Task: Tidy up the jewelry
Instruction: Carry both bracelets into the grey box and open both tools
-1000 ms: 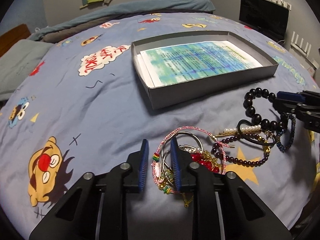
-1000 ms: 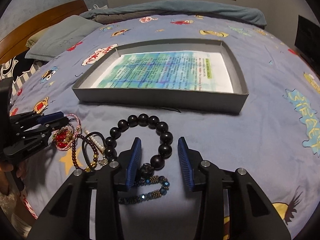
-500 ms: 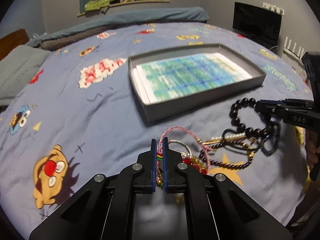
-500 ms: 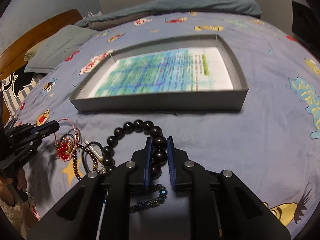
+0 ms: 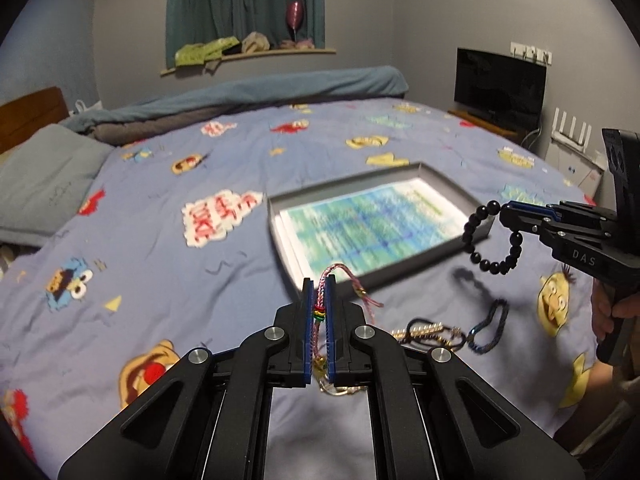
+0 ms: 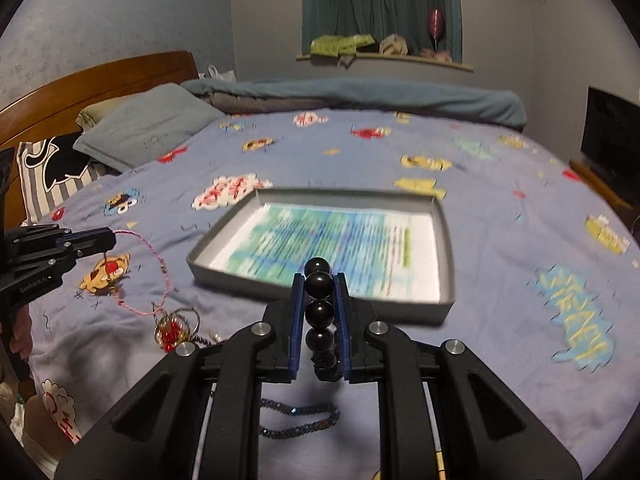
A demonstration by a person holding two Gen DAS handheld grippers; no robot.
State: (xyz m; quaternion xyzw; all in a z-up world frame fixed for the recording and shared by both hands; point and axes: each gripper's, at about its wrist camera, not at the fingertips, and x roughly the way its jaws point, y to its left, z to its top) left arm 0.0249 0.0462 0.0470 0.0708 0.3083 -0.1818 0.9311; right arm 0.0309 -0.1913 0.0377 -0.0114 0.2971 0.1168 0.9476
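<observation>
Jewelry hangs from both tools above the bed. The pink braided cord bracelet (image 5: 320, 300) is clamped between the blue pads of the left tool (image 5: 319, 312), its loop lifted clear of the bedspread (image 5: 160, 264) and trailing down toward the small pile beneath; from the right wrist view the same cord (image 6: 154, 264) arcs from the tool's tip down toward a cluster of gold and red pieces (image 6: 174, 326) on the cover. The black bead bracelet (image 6: 319, 308) is gripped by the right tool (image 6: 319, 312), beads stacked in a line between its closed fingers; in the left wrist view its loop (image 5: 490, 240) dangles in the air from that tool (image 5: 506, 212), just in front of the near corner of the box. On the bedspread below lie a dark blue beaded bracelet (image 5: 490, 326) and, beside it, a gold and pearl piece (image 5: 424, 330) tangled with a black band. Beyond them sits a shallow grey box (image 5: 280, 220) lined with a blue-green printed sheet (image 5: 372, 224), blurred in both views. Pillows (image 6: 148, 128) and a rolled blue blanket (image 6: 360, 96) lie at the far edge of the bed, with a dark screen (image 5: 500, 84) against the wall.
</observation>
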